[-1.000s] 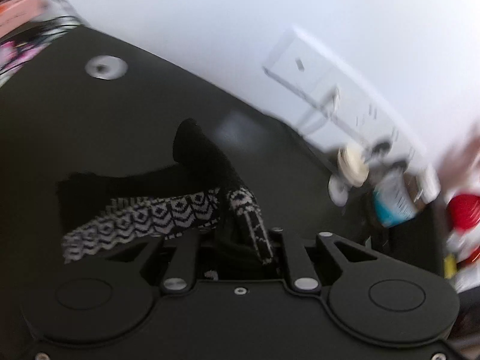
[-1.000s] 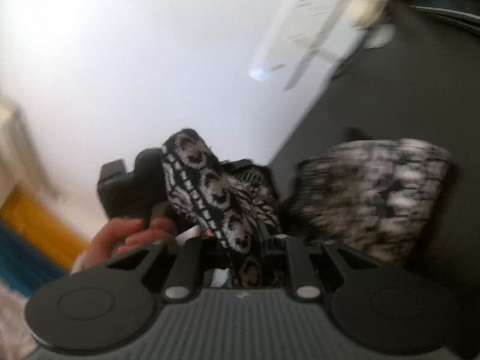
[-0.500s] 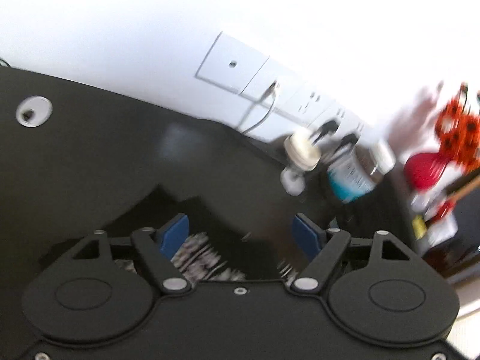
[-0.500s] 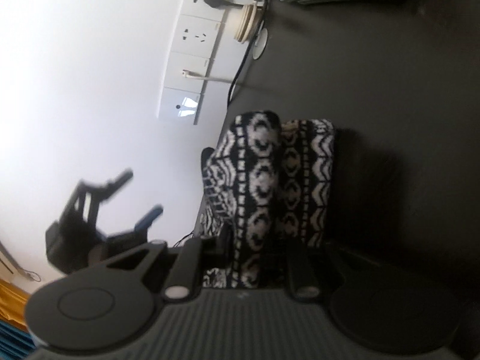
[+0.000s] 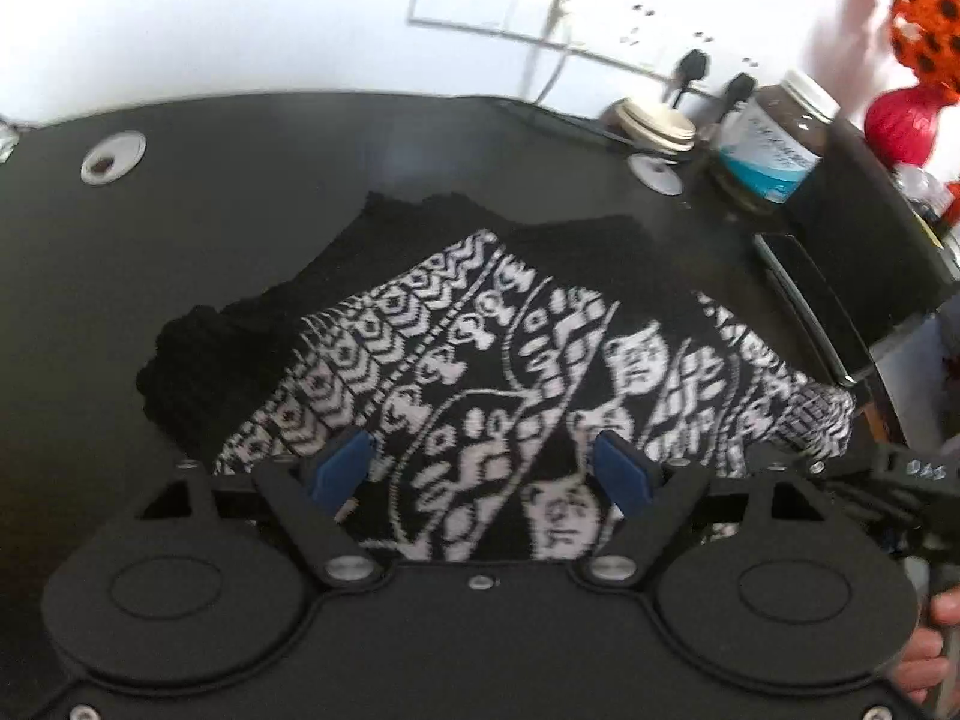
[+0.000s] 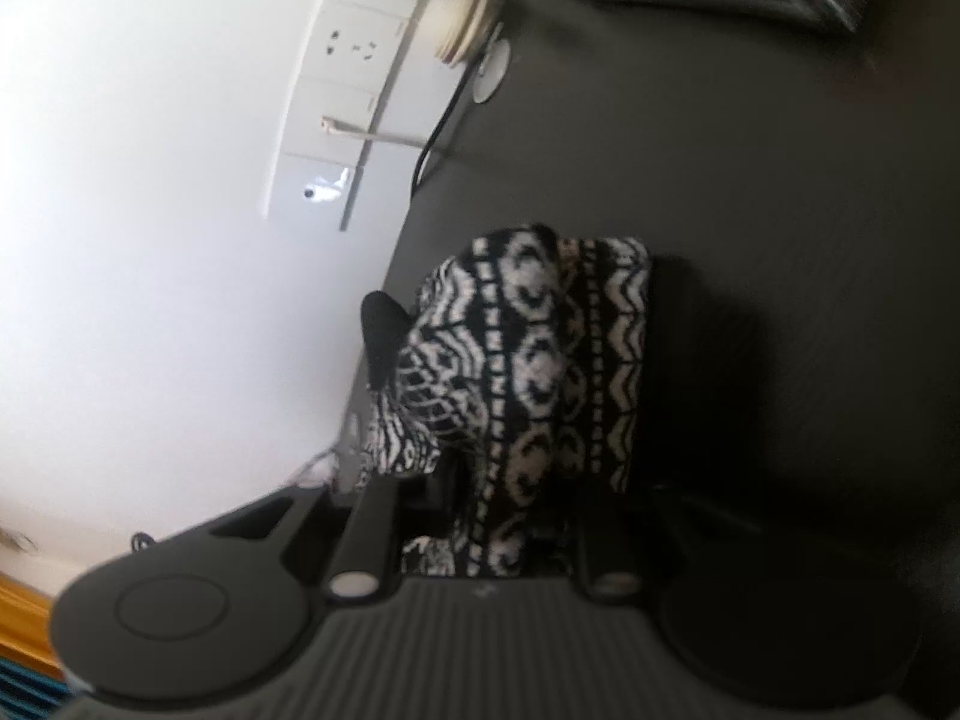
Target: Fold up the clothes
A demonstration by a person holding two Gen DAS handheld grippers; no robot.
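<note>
Dark table (image 5: 240, 192) bears a patterned sweater (image 5: 480, 360); left tongs (image 5: 486, 468) gape empty above it, right tongs (image 6: 480, 516) pinch its edge.

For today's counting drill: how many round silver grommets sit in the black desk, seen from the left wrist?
2. One grommet at the far left, a second grommet at the far right. The patterned garment may hide more.

Left wrist camera looks down, close over the patterned garment (image 5: 540, 360) toward the wall sockets (image 5: 648, 24) — right wrist camera, rolled sideways, shares both.
</note>
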